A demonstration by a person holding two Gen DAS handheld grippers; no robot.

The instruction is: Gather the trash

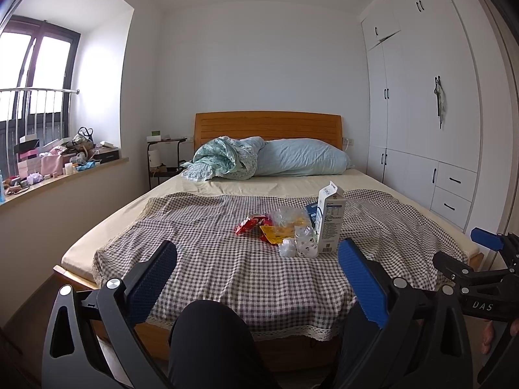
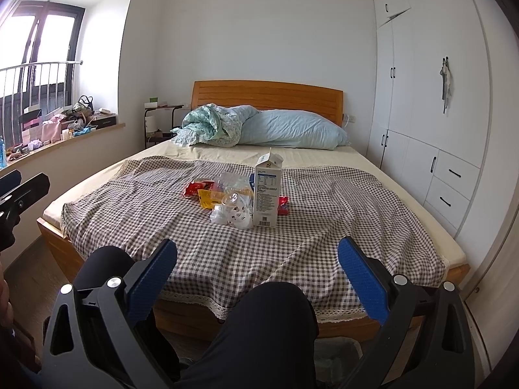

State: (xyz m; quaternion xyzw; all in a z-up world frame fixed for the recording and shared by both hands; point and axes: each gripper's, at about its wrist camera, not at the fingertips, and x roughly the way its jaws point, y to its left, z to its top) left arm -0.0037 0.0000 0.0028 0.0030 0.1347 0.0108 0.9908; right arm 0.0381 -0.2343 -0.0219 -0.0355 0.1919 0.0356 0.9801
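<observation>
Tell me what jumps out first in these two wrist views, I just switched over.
A small heap of trash sits mid-bed on the checked cloth: an upright milk carton, with a crumpled clear plastic bag and red and yellow wrappers on its left. Behind, a bundled quilt and blue pillow lie against the wooden headboard. Both grippers' jaws stand open and empty, short of the pile.

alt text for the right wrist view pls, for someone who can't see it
The open right gripper, holding nothing, points at a bed with a checked cloth, where trash is piled: an upright milk carton, clear plastic bags, red and yellow wrappers. The person's dark-clad knees show below.
</observation>
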